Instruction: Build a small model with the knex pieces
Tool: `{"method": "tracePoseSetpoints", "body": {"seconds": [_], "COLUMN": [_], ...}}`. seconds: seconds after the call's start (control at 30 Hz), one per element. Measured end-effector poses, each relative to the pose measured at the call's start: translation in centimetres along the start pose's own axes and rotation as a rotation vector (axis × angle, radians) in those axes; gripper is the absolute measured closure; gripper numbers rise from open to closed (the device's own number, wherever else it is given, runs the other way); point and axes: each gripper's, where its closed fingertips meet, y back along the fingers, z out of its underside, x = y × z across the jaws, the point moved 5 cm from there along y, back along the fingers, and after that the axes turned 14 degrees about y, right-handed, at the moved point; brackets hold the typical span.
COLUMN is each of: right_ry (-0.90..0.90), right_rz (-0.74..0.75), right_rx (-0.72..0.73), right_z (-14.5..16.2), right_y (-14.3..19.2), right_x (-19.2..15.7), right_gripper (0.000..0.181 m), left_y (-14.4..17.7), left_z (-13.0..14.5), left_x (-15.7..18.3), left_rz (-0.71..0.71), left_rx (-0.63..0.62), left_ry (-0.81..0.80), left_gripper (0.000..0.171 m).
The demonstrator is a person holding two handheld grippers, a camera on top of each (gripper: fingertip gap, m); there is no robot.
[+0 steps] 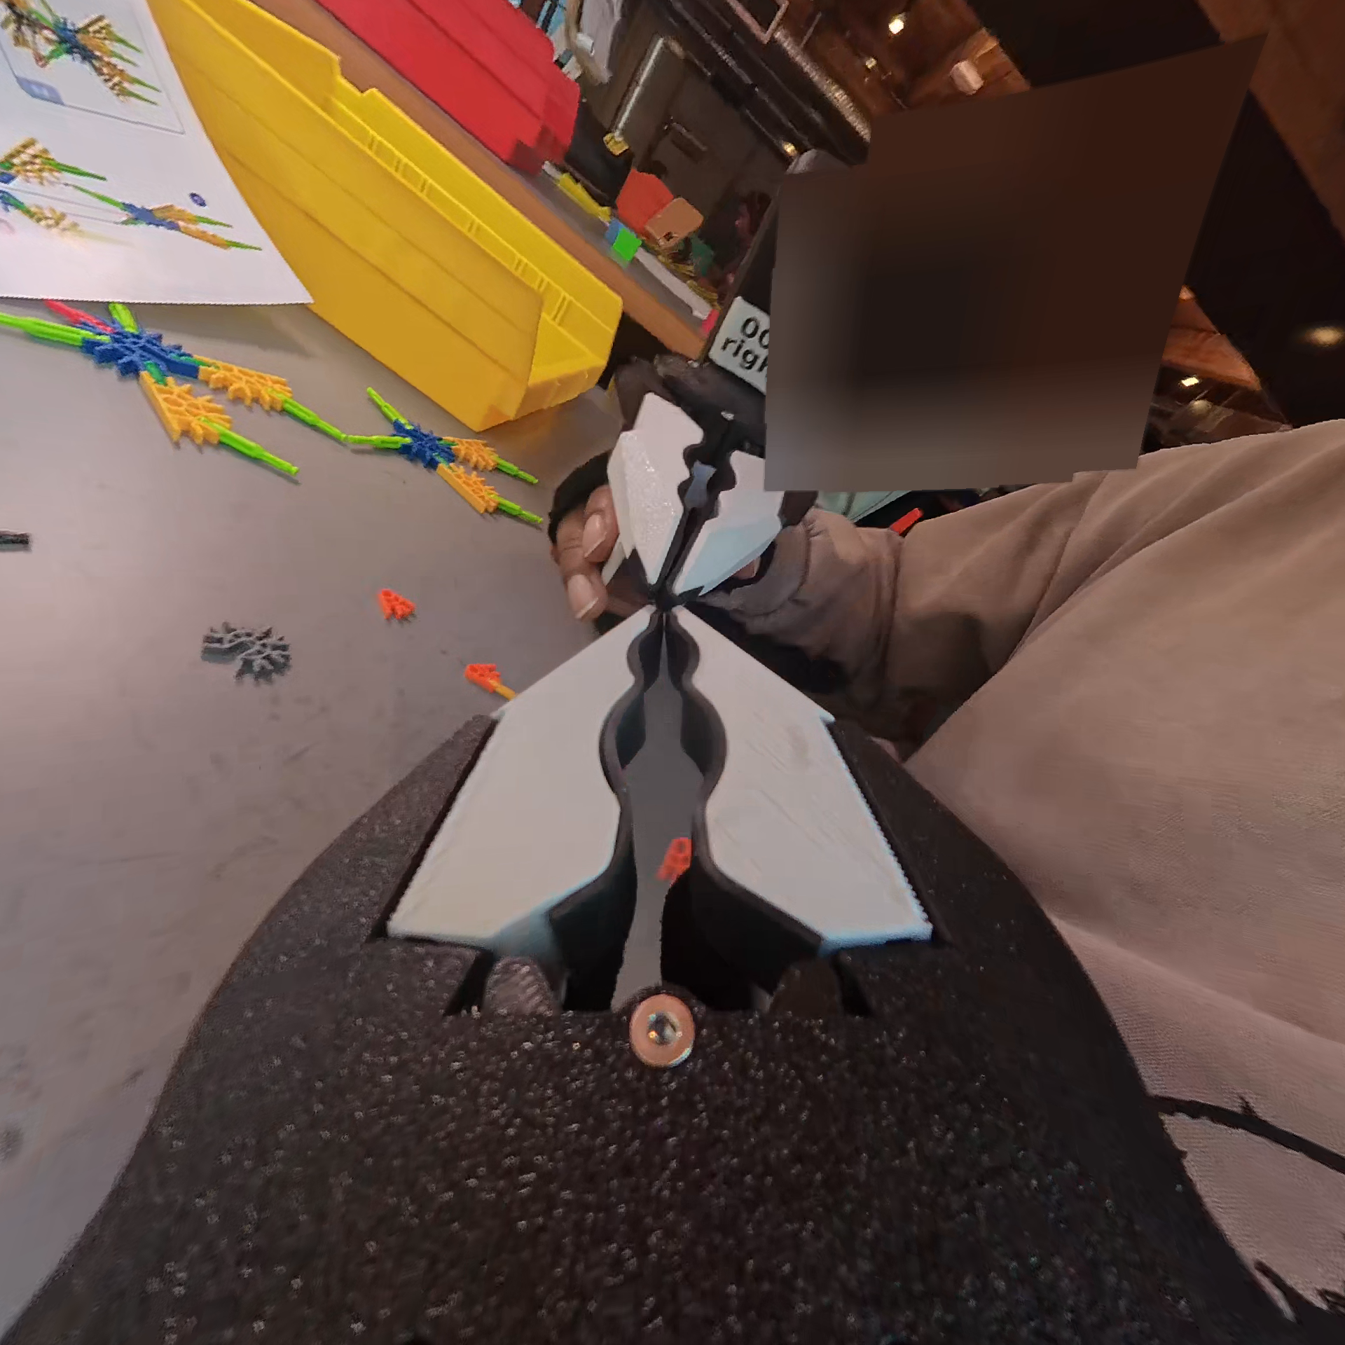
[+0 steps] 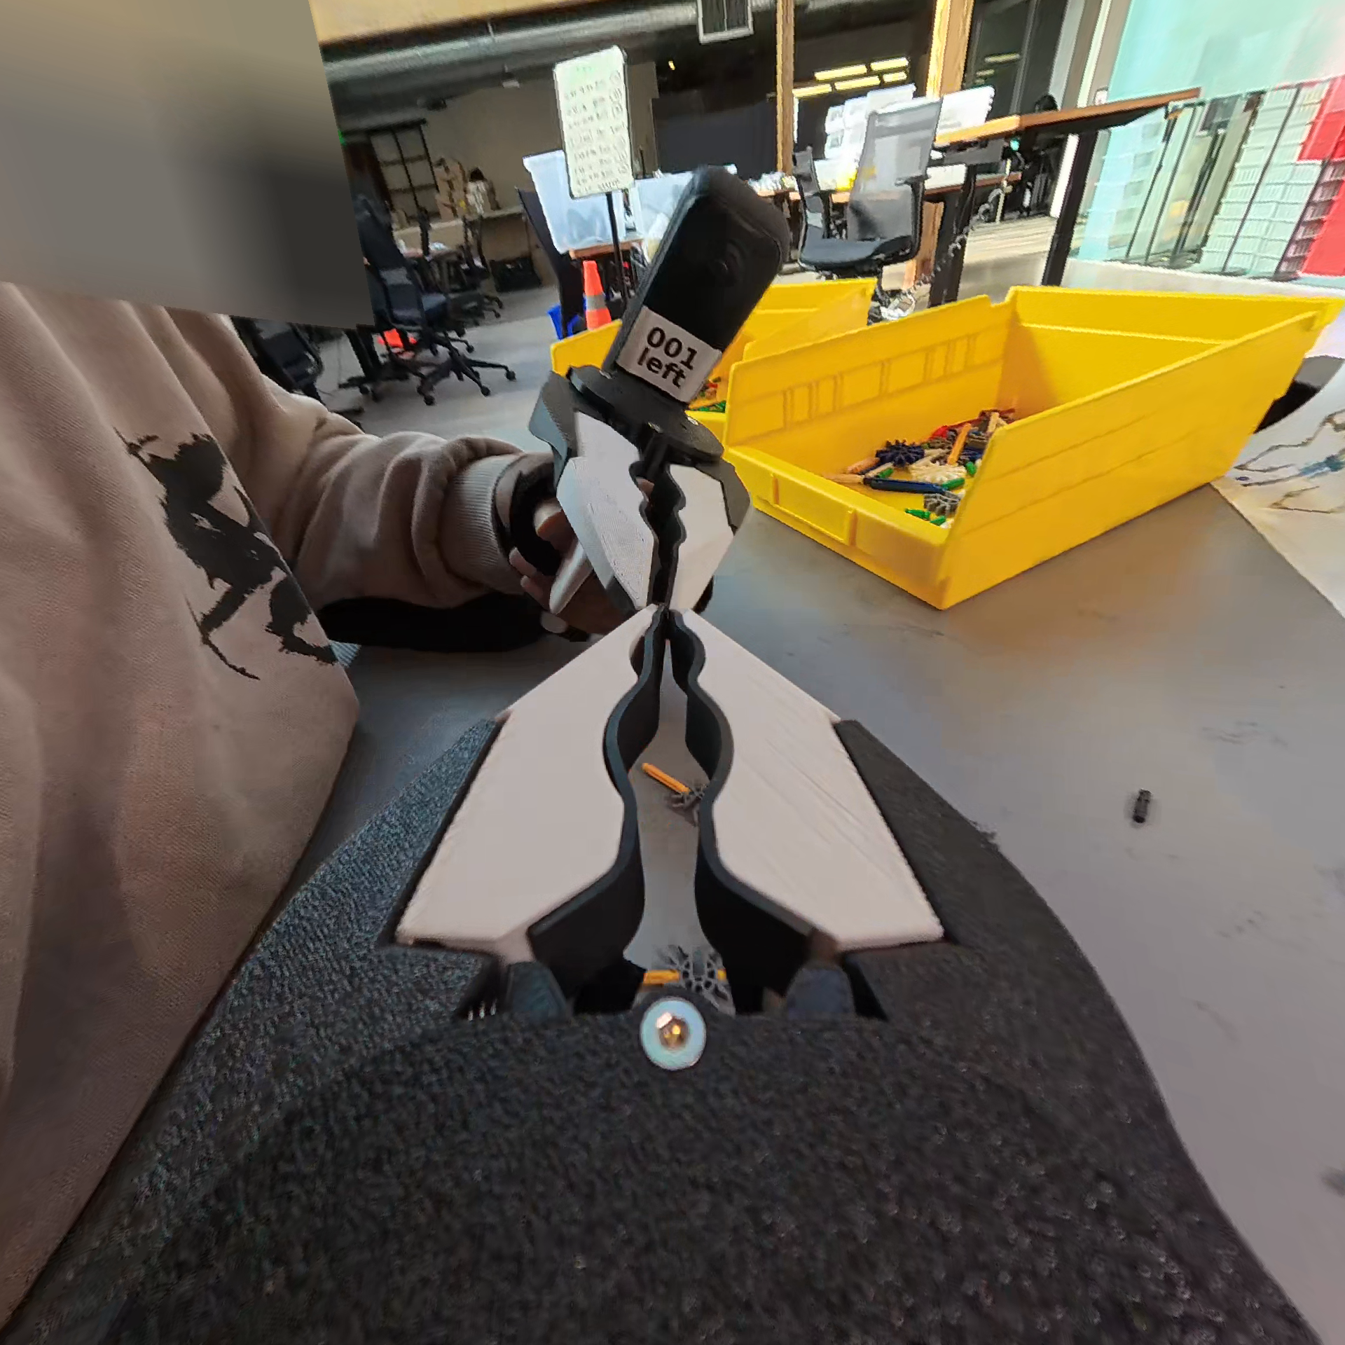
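My left gripper [image 1: 664, 617] is shut, its black pads closed together above the grey table [image 1: 182, 800]. My right gripper [image 2: 662, 613] is shut too. The two grippers point at each other and their tips almost touch: the right gripper shows in the left wrist view [image 1: 666, 593], and the left gripper shows in the right wrist view [image 2: 657, 595]. A person's hands hold both. Small orange connectors [image 1: 395, 604] [image 1: 484, 675] and a grey snowflake connector [image 1: 247, 650] lie on the table to the left of my left gripper. An orange rod with a grey connector [image 2: 677, 786] lies under my right gripper.
Two blue, yellow and green assemblies [image 1: 145, 356] [image 1: 437, 447] lie by an instruction sheet [image 1: 109, 182]. A yellow bin [image 1: 407, 218] and a red bin [image 1: 466, 65] stand behind. A yellow bin [image 2: 1019, 582] holds loose pieces [image 2: 931, 458]. A small black piece [image 2: 1141, 806] lies at right. Only a small space, under 4 cm, lies between the two pairs of fingers. Both grippers' tips are roughly 15 cm from the grey snowflake connector [image 1: 247, 650].
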Motion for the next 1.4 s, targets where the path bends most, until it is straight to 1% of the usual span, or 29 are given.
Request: {"method": "tracePoseSetpoints", "body": {"seconds": [0.07,0.17,0.27,0.37,0.5,0.67,0.8,0.97,1.07,1.13,1.2,1.23,1.33,1.37,1.4], "right_ry": [0.029,0.067,0.125,0.150,0.187,0.232,0.286,0.350,0.380,0.389,0.395,0.402,0.422,0.432,0.431], "right_rz": [0.032,0.024,-0.081,-0.207,-0.359,-0.490,-0.567,-0.649,-0.671,-0.679,-0.680,-0.679,-0.658,-0.634,-0.601], "right_rx": [-0.062,-0.125,-0.237,-0.338,-0.439,-0.515,-0.549,-0.613,-0.669,-0.687,-0.696,-0.693,-0.679,-0.677,-0.666], "right_z": [0.7,1.2,2.2,3.4,4.2,4.3,4.4,4.8,5.0,5.0,5.0,5.0,5.0,4.9,4.5], "right_y": [0.2,0.5,-0.2,-1.6,-3.6,-5.8,-7.5,-9.1,-9.6,-9.7,-9.8,-9.8,-9.3,-8.8,-8.2], "right_x": [0.5,0.3,-1.5,-4.0,-7.2,-10.3,-12.0,-13.2,-13.3,-13.3,-13.2,-13.2,-13.0,-12.4,-11.5], "right_gripper": [0.181,0.174,0.169,0.164,0.161,0.161,0.159,0.156,0.161,0.162,0.170,0.170,0.171,0.177,0.177], "left_y": [0.4,1.7,3.1,4.0,4.1,3.9,3.8,3.4,3.2,3.1,2.9,2.9,2.7,2.7,2.6], "left_z": [-0.1,-0.5,-0.9,-1.2,-1.3,-0.9,-0.7,-0.3,0.0,0.2,0.4,0.5,0.9,1.1,1.3], "left_x": [-1.2,-2.1,-3.4,-4.4,-4.9,-5.2,-5.1,-4.8,-4.6,-4.6,-4.6,-4.5,-4.4,-4.4,-4.3], "left_rz": [-0.123,-0.218,-0.350,-0.424,-0.453,-0.493,-0.506,-0.514,-0.510,-0.512,-0.512,-0.510,-0.509,-0.509,-0.506], "left_rx": [-0.014,-0.031,-0.051,-0.049,-0.043,-0.070,-0.077,-0.094,-0.104,-0.115,-0.127,-0.137,-0.169,-0.182,-0.200], "left_ry": [-0.052,-0.127,-0.208,-0.231,-0.233,-0.281,-0.302,-0.340,-0.353,-0.362,-0.372,-0.376,-0.391,-0.396,-0.396], "left_gripper": [0.171,0.171,0.165,0.164,0.163,0.162,0.162,0.162,0.162,0.162,0.162,0.162,0.161,0.160,0.159]}}
